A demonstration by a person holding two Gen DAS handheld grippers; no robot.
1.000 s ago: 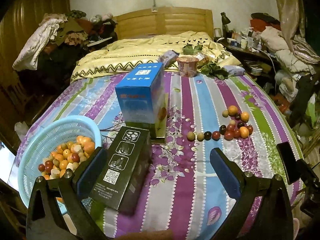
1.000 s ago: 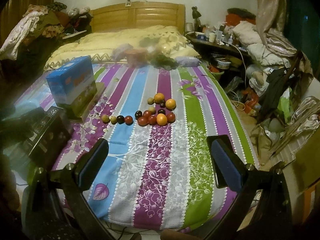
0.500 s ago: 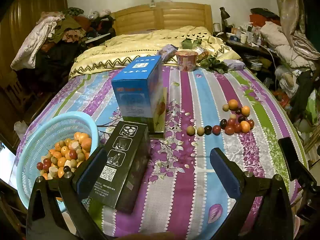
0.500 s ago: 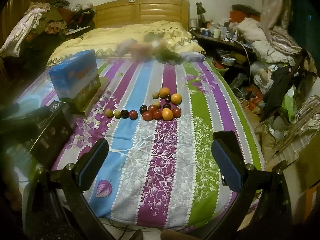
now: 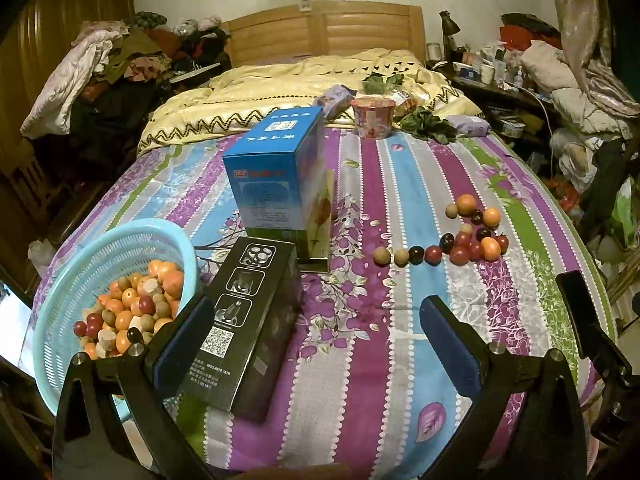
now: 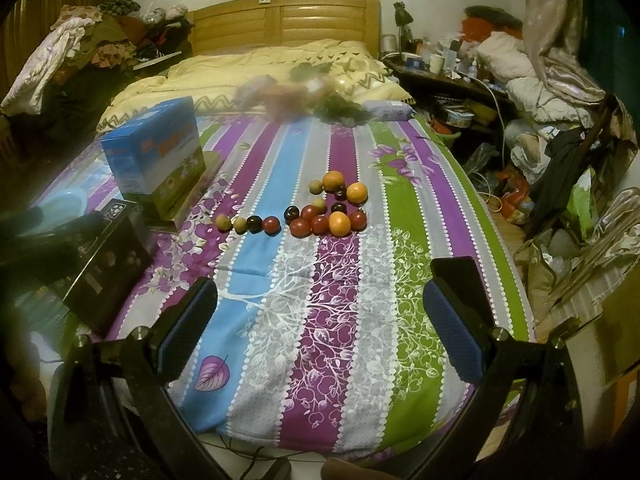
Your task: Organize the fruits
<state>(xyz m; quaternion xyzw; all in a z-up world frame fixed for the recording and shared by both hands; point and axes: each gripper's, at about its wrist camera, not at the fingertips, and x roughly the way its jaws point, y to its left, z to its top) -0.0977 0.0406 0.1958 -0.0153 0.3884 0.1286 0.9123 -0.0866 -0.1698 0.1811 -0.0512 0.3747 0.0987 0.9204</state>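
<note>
Fruits point(image 5: 460, 242) lie sorted in rows right of the blue box point(image 5: 276, 184); more wait in the basket point(image 5: 72, 280) left of it. My left gripper point(image 5: 316, 344) and right gripper point(image 6: 320, 320) hang spread and empty, ready to fetch more.

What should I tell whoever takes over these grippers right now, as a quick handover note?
Left gripper: open, empty, above the near edge of the bed.
Right gripper: open, empty, also over the near edge.
Blue basket, at the bed's left, holds a heap of mixed fruits.
Loose fruits lie on the striped bedspread: a short row of four beside a tight cluster.
Blue box and black box stand between basket and loose fruits.
Done: some fruits laid out. Left: the basket's heap.
</note>
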